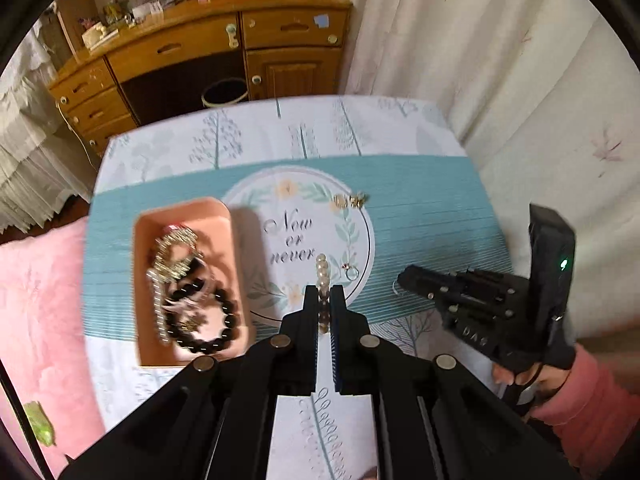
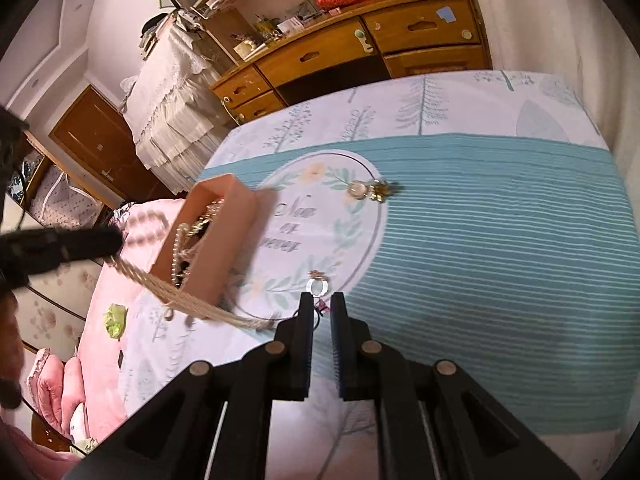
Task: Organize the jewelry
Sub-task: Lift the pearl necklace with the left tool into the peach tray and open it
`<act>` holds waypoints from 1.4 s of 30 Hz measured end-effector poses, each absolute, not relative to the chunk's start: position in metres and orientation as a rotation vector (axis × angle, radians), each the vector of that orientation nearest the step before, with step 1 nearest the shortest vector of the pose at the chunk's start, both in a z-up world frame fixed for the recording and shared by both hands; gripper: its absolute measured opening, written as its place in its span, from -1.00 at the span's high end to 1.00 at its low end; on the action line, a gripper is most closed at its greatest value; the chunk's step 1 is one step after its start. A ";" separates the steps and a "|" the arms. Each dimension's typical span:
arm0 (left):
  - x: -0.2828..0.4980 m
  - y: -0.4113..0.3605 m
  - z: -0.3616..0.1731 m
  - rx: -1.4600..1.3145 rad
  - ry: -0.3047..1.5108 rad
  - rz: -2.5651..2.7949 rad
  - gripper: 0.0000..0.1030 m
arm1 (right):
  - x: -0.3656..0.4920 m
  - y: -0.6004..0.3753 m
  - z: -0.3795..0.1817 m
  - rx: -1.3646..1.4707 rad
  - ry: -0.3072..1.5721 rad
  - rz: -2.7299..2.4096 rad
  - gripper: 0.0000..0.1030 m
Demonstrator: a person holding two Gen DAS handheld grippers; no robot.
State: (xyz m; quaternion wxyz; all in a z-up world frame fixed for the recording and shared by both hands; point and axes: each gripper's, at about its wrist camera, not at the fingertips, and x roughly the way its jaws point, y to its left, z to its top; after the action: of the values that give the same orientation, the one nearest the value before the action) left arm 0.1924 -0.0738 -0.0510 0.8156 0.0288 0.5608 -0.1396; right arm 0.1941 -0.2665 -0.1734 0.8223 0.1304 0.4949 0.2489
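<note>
A pink tray (image 1: 224, 216) on the table holds a black bead bracelet (image 1: 224, 320) and several gold and silver chains. My left gripper (image 1: 324, 300) is shut on a pearl bracelet (image 1: 322, 270), held above the table just right of the tray; in the right wrist view the bracelet shows as a blurred pale strand (image 2: 192, 300) hanging from it. A ring (image 1: 352, 272) lies on the round print; it also shows in the right wrist view (image 2: 318, 286). Gold earrings (image 1: 352, 200) lie further back. My right gripper (image 2: 321, 312) is shut on a small dark ring (image 2: 316, 316).
The table has a teal and white cloth (image 1: 420, 216) with a round "Now or never" print. A pink bed (image 1: 40, 300) lies to the left. A wooden cabinet (image 1: 200, 52) and a bin (image 1: 224, 94) stand behind. A curtain (image 1: 500, 60) hangs at the right.
</note>
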 end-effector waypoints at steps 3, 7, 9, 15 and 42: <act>0.193 -0.069 -0.022 0.096 1.160 -0.308 0.94 | 0.189 -0.261 -0.158 0.284 1.027 0.541 0.85; 0.197 -0.057 0.008 0.094 1.173 -0.333 0.94 | 0.185 -0.251 -0.130 0.279 0.969 0.532 0.85; 0.202 -0.049 0.018 0.084 1.195 -0.344 0.94 | 0.186 -0.249 -0.115 0.303 0.938 0.535 0.85; 0.213 -0.025 0.043 0.100 1.157 -0.405 0.94 | 0.189 -0.234 -0.066 0.341 0.852 0.533 0.84; 0.221 0.101 -0.022 0.224 1.218 -0.470 0.30 | 0.169 -0.064 -0.119 0.547 1.021 0.218 0.12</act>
State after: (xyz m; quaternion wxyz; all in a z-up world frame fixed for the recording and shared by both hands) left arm 0.2213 0.1008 -0.0216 0.7887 0.1038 0.5654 -0.2181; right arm 0.1685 -0.0635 -0.1192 0.8314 0.2581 0.4813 0.1026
